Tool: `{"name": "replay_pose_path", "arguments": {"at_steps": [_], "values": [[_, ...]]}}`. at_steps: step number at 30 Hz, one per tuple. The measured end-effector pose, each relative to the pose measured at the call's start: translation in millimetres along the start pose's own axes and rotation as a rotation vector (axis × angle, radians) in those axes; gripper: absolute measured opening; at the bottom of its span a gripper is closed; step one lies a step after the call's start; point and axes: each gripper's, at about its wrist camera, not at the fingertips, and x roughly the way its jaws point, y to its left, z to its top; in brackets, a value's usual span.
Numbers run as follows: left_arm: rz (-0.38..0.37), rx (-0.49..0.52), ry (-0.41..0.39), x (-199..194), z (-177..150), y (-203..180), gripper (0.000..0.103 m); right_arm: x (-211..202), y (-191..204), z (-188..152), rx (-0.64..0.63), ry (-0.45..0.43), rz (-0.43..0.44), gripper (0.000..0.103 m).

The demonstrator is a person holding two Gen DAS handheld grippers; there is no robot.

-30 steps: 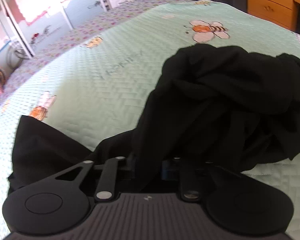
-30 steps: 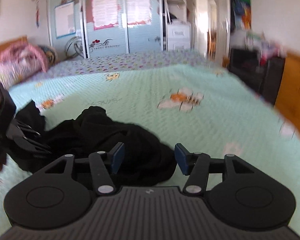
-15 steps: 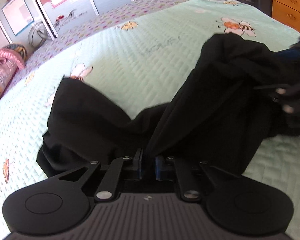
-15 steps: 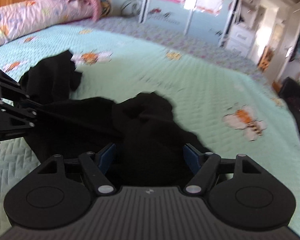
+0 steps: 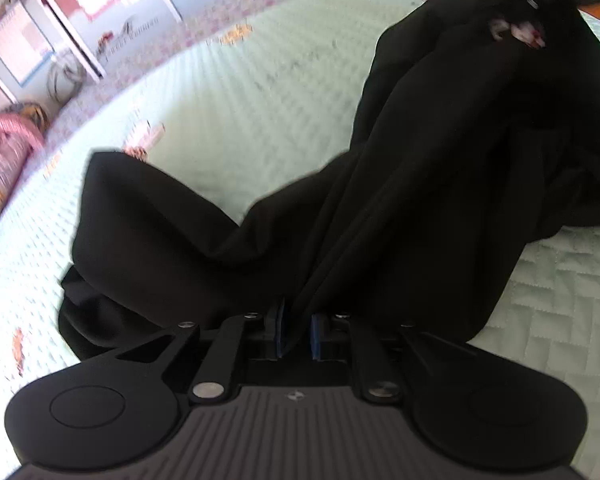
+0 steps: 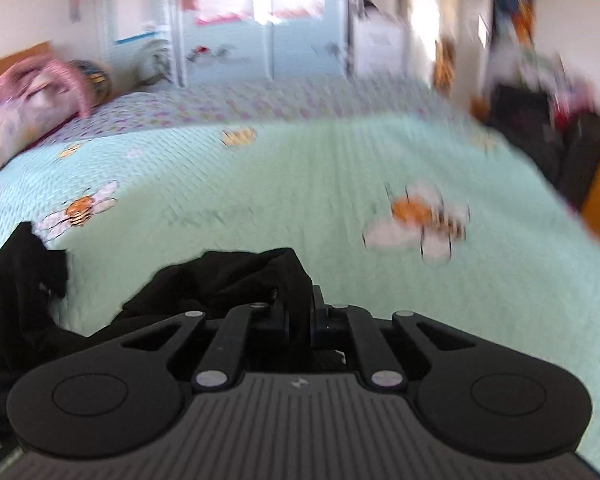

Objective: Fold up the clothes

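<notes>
Left hand-held gripper (image 5: 298,334) clamped on crumpled black cloth garment (image 5: 420,184); right hand-held gripper (image 6: 300,322) closing on its far-right end, long axis stretched between both.

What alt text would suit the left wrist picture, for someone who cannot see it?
The left hand-held gripper pinches a fold of crumpled black cloth garment, which trails away across a pale green quilted bedspread printed with bees. Blurred wardrobe doors stand beyond the bed.

Crumpled black garment (image 5: 420,184) on bed
</notes>
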Motion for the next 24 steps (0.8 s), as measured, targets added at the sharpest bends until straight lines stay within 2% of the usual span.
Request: {"name": "replay_pose_path", "arguments": {"at_steps": [3, 4, 6, 9, 10, 11, 12, 13, 16, 20, 22, 24], "values": [[-0.007, -0.009, 0.041, 2.7, 2.0, 1.7, 0.013, 7.1, -13.4, -14.2, 0.123, 0.059, -0.001, 0.017], [-0.01, -0.016, 0.059, 2.7, 3.9, 3.0, 0.013, 6.1, -17.9, -18.6, 0.179, 0.073, 0.011, 0.024], [-0.022, -0.021, 0.082, 2.5, 8.2, 6.5, 0.013, -5.2, -27.7, -25.5, 0.287, 0.082, 0.049, 0.029], [-0.048, -0.05, 0.098, 1.7, 10.4, 13.7, 0.013, -41.3, -25.0, -30.0, 0.309, 0.026, 0.093, 0.031], [-0.054, -0.064, 0.092, 1.2, 10.2, 16.1, 0.013, -56.1, -20.1, -32.8, 0.283, -0.011, 0.1, 0.04], [-0.062, -0.095, 0.071, -0.4, 9.1, 18.9, 0.013, -70.4, -13.0, -38.4, 0.244, -0.053, 0.104, 0.047], [-0.07, -0.125, 0.049, -1.9, 8.0, 21.6, 0.014, -81.1, -5.5, -44.1, 0.196, -0.088, 0.096, 0.062], [-0.086, -0.171, 0.003, -5.4, 5.2, 26.4, 0.014, -88.0, 2.5, -50.0, 0.141, -0.116, 0.075, 0.066], [-0.119, -0.251, -0.119, -14.3, -2.3, 36.4, 0.014, -93.9, 22.1, -70.4, 0.033, -0.152, 0.058, 0.066], [-0.108, -0.285, -0.256, -14.5, -2.8, 46.7, 0.013, -78.3, 37.5, -82.9, 0.015, -0.1, 0.098, 0.066], [-0.093, -0.291, -0.339, -13.4, -0.2, 51.9, 0.012, -68.2, 42.8, -83.7, -0.031, -0.105, 0.094, 0.066], [-0.074, -0.285, -0.376, -9.4, 5.4, 52.1, 0.012, -66.3, 49.1, -85.6, -0.074, -0.122, 0.085, 0.069]]}}
